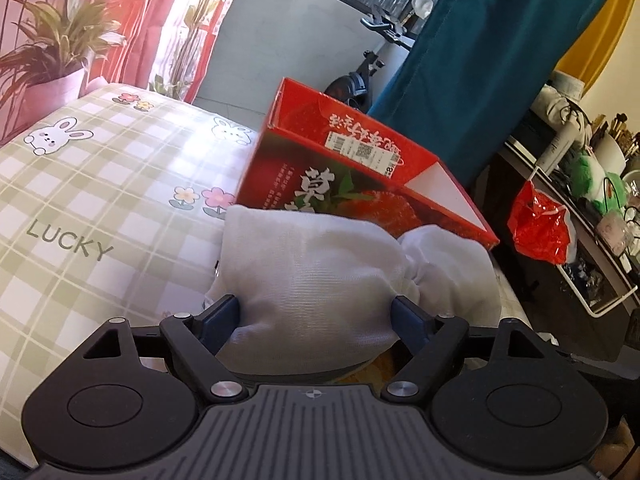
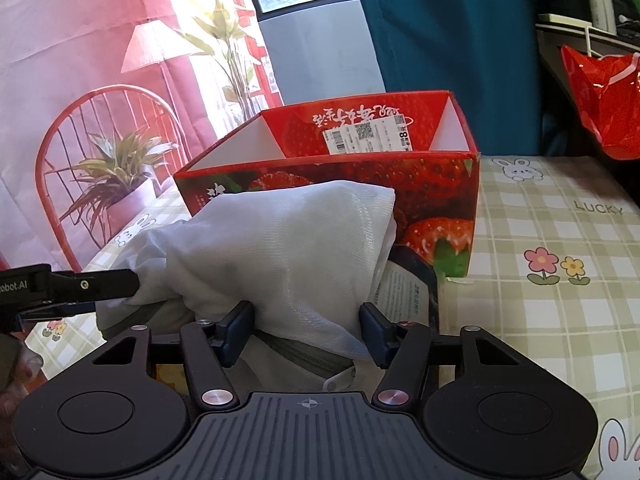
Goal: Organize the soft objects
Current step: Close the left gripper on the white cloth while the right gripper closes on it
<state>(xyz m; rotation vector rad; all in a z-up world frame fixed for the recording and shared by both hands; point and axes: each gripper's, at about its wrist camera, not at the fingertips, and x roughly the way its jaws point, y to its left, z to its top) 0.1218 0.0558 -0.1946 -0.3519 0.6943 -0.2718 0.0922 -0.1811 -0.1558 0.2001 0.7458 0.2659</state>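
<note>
Right wrist view: the soft, light white mesh bag (image 2: 280, 248), just before the strawberry box (image 2: 400, 184), is pinched by both grippers' jaws; bunched ends are best gripped.

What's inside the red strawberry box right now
The red strawberry box is open on top. Its inner walls and a white barcode label show. Its front wall hides the bottom, so any contents cannot be seen.
</note>
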